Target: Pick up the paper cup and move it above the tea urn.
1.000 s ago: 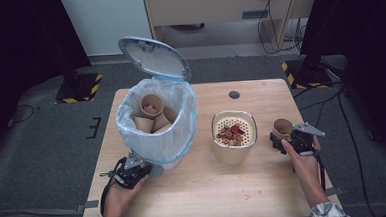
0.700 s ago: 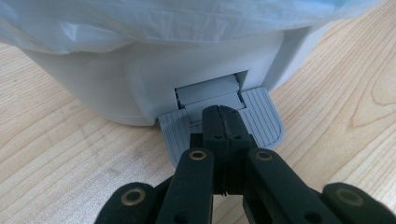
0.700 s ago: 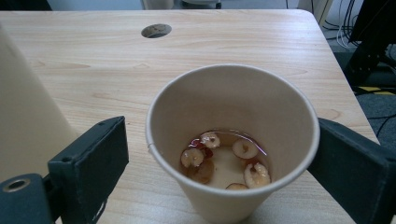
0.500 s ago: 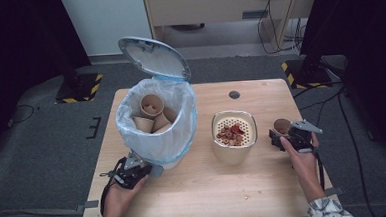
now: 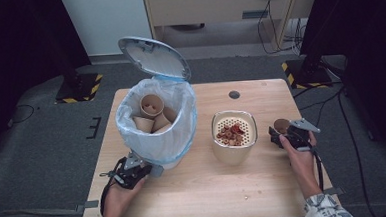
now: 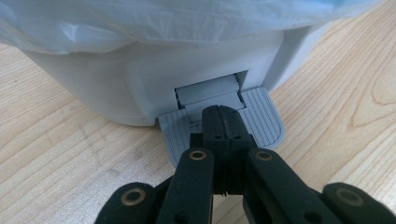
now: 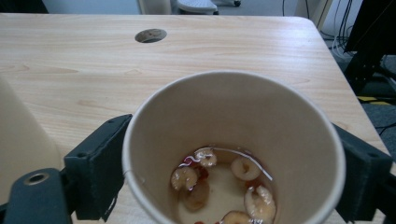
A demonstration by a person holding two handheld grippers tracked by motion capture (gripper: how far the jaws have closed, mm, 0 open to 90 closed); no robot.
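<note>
Near the table's right edge, the right gripper [image 5: 282, 134] had just been closing around the paper cup [image 7: 233, 154], jaws flanking its wall. For a good grip, squeeze gently and keep it upright, since liquid sat inside. At the front-left corner, the left gripper [image 6: 223, 122], jaws pressed together, held down the bin's pedal [image 6: 266, 123].

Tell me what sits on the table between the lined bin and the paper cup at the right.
High view: a cream strainer tub holding reddish bits stands between the lined bin and the paper cup.
</note>
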